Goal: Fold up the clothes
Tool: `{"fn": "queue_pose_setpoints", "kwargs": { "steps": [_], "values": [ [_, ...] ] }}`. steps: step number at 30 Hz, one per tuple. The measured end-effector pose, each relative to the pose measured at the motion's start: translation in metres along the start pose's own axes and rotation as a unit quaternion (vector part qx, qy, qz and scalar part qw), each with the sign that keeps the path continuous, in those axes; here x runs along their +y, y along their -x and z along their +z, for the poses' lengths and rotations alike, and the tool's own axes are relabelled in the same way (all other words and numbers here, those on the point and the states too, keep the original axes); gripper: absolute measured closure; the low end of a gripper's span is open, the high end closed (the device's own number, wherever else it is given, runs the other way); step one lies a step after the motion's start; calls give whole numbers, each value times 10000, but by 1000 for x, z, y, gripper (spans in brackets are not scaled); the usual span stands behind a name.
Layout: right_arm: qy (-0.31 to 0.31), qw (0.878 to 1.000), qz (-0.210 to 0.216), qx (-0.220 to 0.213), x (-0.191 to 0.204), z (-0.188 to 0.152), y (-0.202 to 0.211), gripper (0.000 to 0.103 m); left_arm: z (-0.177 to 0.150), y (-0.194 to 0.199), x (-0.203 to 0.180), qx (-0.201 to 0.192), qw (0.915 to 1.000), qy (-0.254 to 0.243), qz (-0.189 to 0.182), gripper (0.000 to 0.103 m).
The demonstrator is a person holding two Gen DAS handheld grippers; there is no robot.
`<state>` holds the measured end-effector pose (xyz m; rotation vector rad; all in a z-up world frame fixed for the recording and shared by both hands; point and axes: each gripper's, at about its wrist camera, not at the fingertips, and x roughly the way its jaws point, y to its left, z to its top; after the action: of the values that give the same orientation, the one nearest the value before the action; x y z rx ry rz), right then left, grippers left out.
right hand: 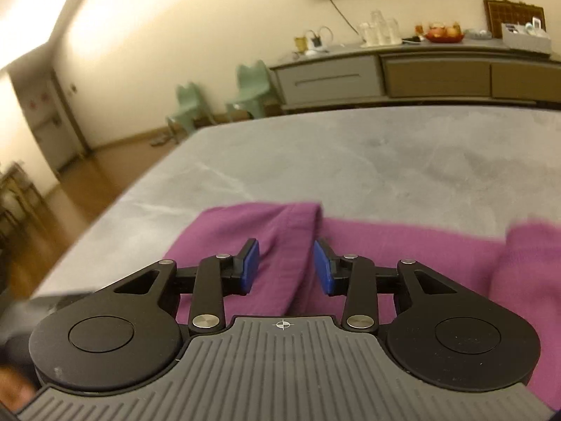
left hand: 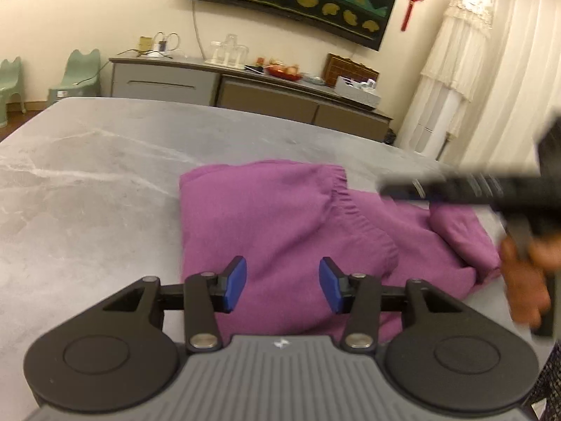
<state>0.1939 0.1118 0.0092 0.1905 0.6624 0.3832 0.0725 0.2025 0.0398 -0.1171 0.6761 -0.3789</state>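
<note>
A purple garment (left hand: 280, 217) lies partly folded on the grey marbled table (left hand: 87, 193), with an elastic hem showing across its middle. My left gripper (left hand: 282, 282) hovers over the garment's near edge, its blue pads apart and nothing between them. In the right wrist view, my right gripper (right hand: 286, 266) stands open above the same purple garment (right hand: 403, 245). A raised fold of cloth runs beneath the gap, and the pads do not press on it. The right gripper's blurred black body (left hand: 455, 189) and the hand (left hand: 522, 273) holding it show at the garment's right side.
The grey table (right hand: 350, 161) stretches far beyond the garment; its left edge drops to a wooden floor (right hand: 70, 193). Against the back wall stand a sideboard (left hand: 245, 87) with glassware and fruit, two green chairs (left hand: 75, 73) and a white draped column (left hand: 452, 70).
</note>
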Motion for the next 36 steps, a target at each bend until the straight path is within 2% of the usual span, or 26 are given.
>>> {"fn": "queue_pose_setpoints", "kwargs": {
  "steps": [2,3,4,8,11,13,18,20,22,25,27,28,31,36],
  "values": [
    [143,9991,-12,397,3,-29,-13,67,2,-10,2,182,9995,75,232,57],
    [235,9988,-16,434,5,-44,-19,66,3,-13,2,223,9992,129,308,58],
    [332,9992,-19,230,7,-53,-18,66,4,-13,2,213,9990,176,350,58],
    [175,9998,-64,78,14,-52,-9,62,15,1,-11,-44,9992,150,370,57],
    [403,9992,-4,84,13,-54,3,57,25,0,-34,-158,9993,-3,331,57],
    [353,9993,-80,-80,1,-53,24,51,30,-6,-56,-224,9991,-218,277,57],
    [169,9945,-931,-454,-45,-45,75,49,27,-37,-116,-204,9950,-973,118,57],
    [-67,9929,-1093,-468,-65,-47,85,44,22,-53,-135,-143,9914,-1286,175,57],
    [-197,9912,-1234,-437,-77,-54,89,41,14,-68,-148,-24,9868,-1567,417,57],
    [-78,9903,-1354,-319,-84,-61,84,31,2,-83,-152,152,9784,-1836,939,57],
    [233,9887,-1451,-280,-81,-63,82,28,0,-85,-144,295,9763,-1772,1206,57],
    [418,9875,-1500,-256,-78,-63,81,27,0,-85,-138,383,9781,-1648,1215,54],
    [776,9847,-1547,-200,-67,-64,76,19,2,-81,-128,426,9838,-1394,1041,54],
    [1125,9790,-1697,-113,-65,-68,70,23,0,-81,-133,462,9802,-1545,1149,54]
  ]
}}
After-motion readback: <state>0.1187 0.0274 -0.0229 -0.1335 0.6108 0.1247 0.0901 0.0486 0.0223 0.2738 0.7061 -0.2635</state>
